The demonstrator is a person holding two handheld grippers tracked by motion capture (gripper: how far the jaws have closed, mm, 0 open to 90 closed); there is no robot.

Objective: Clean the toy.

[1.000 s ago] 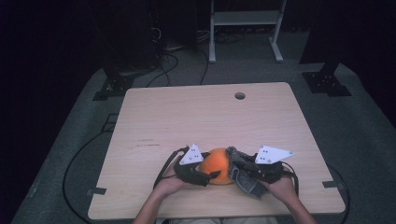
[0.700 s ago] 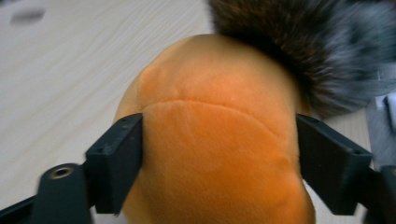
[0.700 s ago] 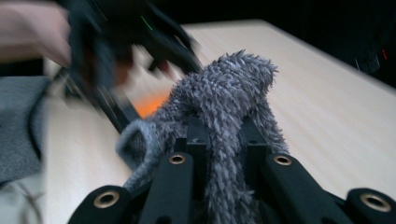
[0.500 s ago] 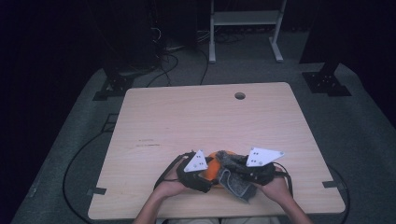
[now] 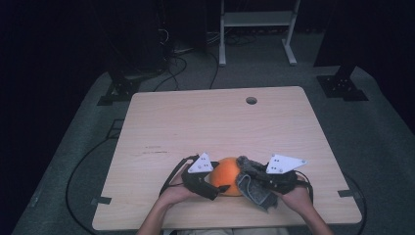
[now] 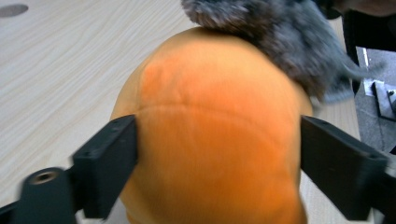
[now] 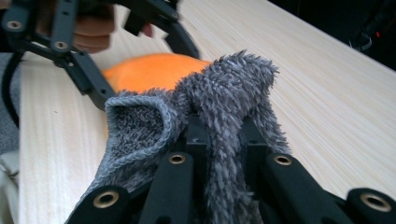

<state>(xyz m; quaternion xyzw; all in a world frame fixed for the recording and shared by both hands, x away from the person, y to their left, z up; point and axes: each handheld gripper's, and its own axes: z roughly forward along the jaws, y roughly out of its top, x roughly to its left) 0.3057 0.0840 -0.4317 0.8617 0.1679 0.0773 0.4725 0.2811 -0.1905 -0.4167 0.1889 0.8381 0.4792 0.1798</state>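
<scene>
Nearest the person, the right gripper point(image 5: 259, 182) has its fingers point(image 7: 196, 140) pinched tight on a fold of the grey fuzzy cloth point(image 7: 224, 93), which drapes over them. Just beyond, the left gripper point(image 5: 215, 183) has just been opening; its fingers point(image 6: 109, 154) stand wide around the orange plush ball point(image 6: 215, 140), one on each side, the left one touching its flank. The ball rests on the desk point(image 5: 220, 122) between both grippers, the cloth touching its top.

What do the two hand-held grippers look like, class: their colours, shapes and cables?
The left gripper and right gripper are black frames, each topped by a grey three-cornered plate with small dots. Flat rectangular black pads end the jaws; brass-coloured rivets join the links. A black cable loops behind each.
</scene>
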